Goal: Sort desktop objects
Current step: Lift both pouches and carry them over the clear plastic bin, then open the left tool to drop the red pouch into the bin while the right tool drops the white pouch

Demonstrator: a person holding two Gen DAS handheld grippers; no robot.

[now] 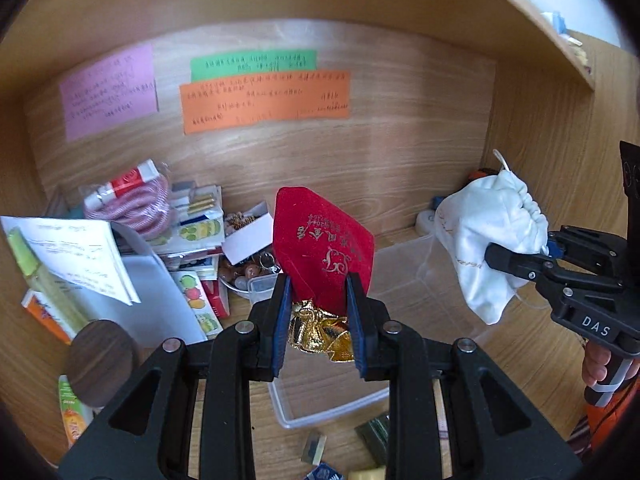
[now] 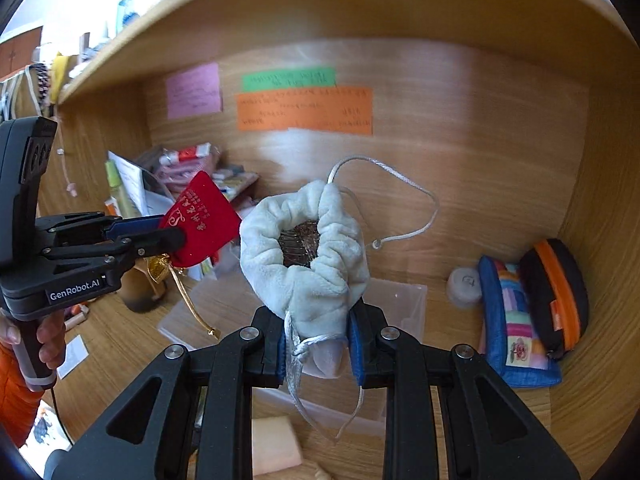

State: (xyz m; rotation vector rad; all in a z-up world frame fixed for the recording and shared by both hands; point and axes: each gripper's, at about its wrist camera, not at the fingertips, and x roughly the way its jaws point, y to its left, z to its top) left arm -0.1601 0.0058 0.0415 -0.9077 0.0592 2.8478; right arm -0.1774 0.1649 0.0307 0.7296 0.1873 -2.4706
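Observation:
My left gripper (image 1: 319,320) is shut on a red velvet pouch (image 1: 326,246) with gold print and gold ribbon, held up over a clear plastic box (image 1: 404,276) on the wooden desk. It also shows in the right wrist view (image 2: 160,236) with the red pouch (image 2: 200,216). My right gripper (image 2: 318,344) is shut on a white drawstring pouch (image 2: 308,256), its mouth open towards the camera, held above the same clear box (image 2: 404,304). In the left wrist view the right gripper (image 1: 520,258) holds the white pouch (image 1: 486,236) at the right.
A heap of papers, stickers, a pink cord and a tube (image 1: 140,216) fills the left back corner. A small dish of trinkets (image 1: 244,276) stands by it. Zip pouches (image 2: 532,304) and a white jar (image 2: 464,286) stand at the right. Notes (image 1: 264,100) hang on the back wall.

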